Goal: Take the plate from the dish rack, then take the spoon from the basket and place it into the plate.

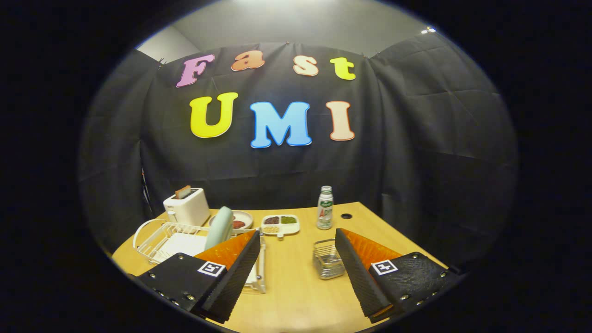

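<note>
I hold the gripper (296,273) wide, empty — plate (219,228) upright on edge in the rack (157,236) beyond my left finger, basket (327,260) beside the right.

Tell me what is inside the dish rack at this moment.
A pale green plate stands upright on edge in the white dish rack. The open claw hovers in front; its left finger covers the rack's near corner, so anything there cannot be seen.
</note>
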Demonstrator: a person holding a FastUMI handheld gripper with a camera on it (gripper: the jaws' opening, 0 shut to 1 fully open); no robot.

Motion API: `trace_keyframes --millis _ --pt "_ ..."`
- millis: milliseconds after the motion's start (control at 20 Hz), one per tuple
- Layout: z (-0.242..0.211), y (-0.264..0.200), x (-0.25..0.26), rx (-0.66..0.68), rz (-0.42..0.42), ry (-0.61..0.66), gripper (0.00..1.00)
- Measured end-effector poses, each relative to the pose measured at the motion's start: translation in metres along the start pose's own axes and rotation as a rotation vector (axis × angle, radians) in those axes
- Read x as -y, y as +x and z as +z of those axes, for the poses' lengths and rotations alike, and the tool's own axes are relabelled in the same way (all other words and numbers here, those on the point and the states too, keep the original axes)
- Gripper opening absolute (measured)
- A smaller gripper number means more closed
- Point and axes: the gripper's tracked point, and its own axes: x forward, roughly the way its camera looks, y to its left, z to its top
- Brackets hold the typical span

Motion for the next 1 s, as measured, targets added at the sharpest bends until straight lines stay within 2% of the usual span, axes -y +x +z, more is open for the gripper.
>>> trace_keyframes --millis 200,450,700,800,850,900,950,1000 --pt "-0.016 0.042 -0.066 -0.063 0.055 0.034 0.99" --pt "-0.050 0.097 -0.104 -0.181 0.043 0.074 0.99" --pt "-0.073 0.142 -0.123 -0.276 0.081 0.153 0.96" --pt "-0.080 0.153 -0.127 -0.305 0.082 0.175 0.84" --pt "-0.081 0.157 -0.131 -0.316 0.093 0.189 0.71" --pt "-0.084 0.159 -0.134 -0.326 0.096 0.192 0.63" --pt "-0.084 0.160 -0.133 -0.328 0.086 0.183 0.44" --pt "-0.084 0.159 -0.132 -0.334 0.087 0.181 0.37"
